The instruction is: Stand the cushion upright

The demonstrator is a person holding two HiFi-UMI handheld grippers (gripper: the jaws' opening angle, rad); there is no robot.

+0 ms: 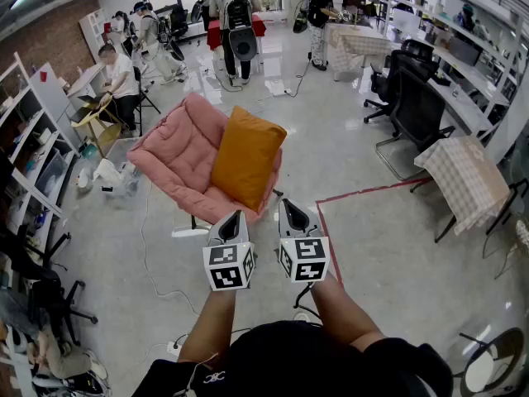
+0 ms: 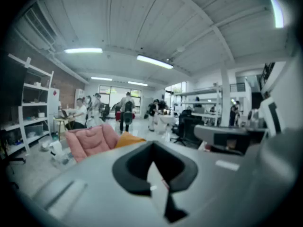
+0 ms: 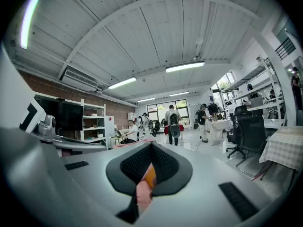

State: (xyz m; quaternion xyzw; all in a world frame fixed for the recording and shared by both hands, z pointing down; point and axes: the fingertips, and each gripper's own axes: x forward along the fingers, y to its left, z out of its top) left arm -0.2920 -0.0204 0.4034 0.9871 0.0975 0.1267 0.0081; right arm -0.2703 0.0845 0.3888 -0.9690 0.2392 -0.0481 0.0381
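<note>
An orange cushion (image 1: 246, 157) stands on edge, leaning against the back of a pink padded chair (image 1: 178, 151) in the middle of the floor. Both grippers are held close to the person's body, short of the chair and not touching it. My left gripper (image 1: 231, 219) has its jaws together with nothing in them, and my right gripper (image 1: 289, 211) is shut and empty too. In the left gripper view the chair (image 2: 90, 141) and the cushion (image 2: 127, 138) show beyond the jaws (image 2: 152, 167). In the right gripper view a sliver of cushion (image 3: 150, 176) shows through the jaws' slit.
A red tape line (image 1: 364, 190) runs across the floor right of the chair. Black office chairs (image 1: 417, 106) and a table with a checked cloth (image 1: 467, 176) stand at the right. Shelves (image 1: 25, 139) line the left wall. Several people (image 1: 235, 15) stand or sit at the back.
</note>
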